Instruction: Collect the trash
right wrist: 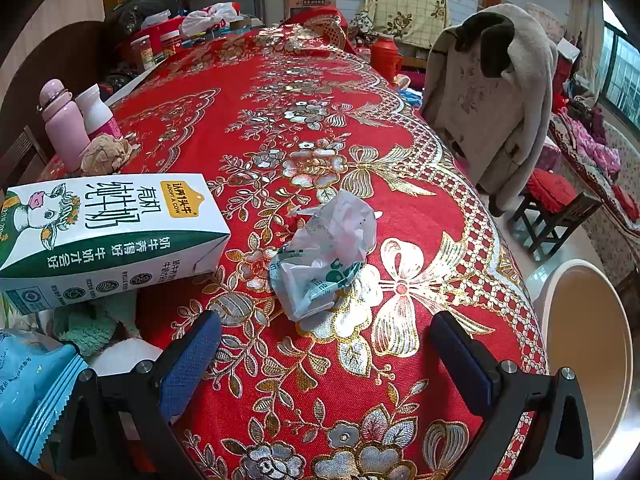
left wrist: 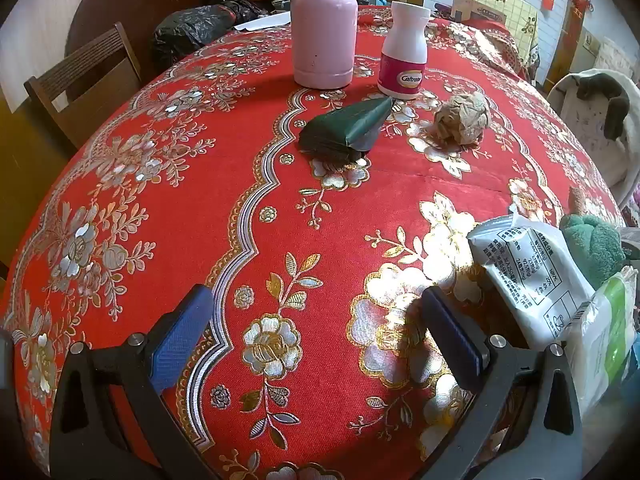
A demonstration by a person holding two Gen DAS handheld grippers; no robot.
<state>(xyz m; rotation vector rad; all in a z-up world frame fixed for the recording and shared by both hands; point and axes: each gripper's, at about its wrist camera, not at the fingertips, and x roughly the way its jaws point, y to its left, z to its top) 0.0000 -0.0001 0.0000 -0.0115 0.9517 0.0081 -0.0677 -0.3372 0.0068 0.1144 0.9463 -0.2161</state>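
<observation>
The worktop (left wrist: 180, 208) is covered with a red cloth with gold and silver flowers. The left hand-held gripper (left wrist: 316, 320) hangs above the near part of it, pointing down at a slant. Its two blue fingers stand wide apart and nothing is between them. Far from it, near the middle of the left wrist view, a dark green folded wrapper (left wrist: 344, 130) lies on the cloth. Just to the right of this wrapper lies a brown crumpled paper ball (left wrist: 464, 118), apart from it. Behind these two stand a pink bottle (left wrist: 324, 28) and a white pill bottle (left wrist: 404, 52) with a pink label, both upright, near each other.

The right hand-held gripper (right wrist: 326, 346) is also open wide and empty. Just in front of it, between the lines of its fingers but farther away, a crumpled clear plastic bag (right wrist: 328, 256) with green print lies on the cloth. To the left of this bag a white and green milk carton (right wrist: 108, 236) lies on its side, resting on some other things at the near left edge. A light blue packet (right wrist: 32, 392) is at the near left corner. At the right, beside the worktop and lower, stands a round white bin (right wrist: 588, 360) with an open top. A pale coat (right wrist: 492, 100) hangs over a chair at the far right.
</observation>
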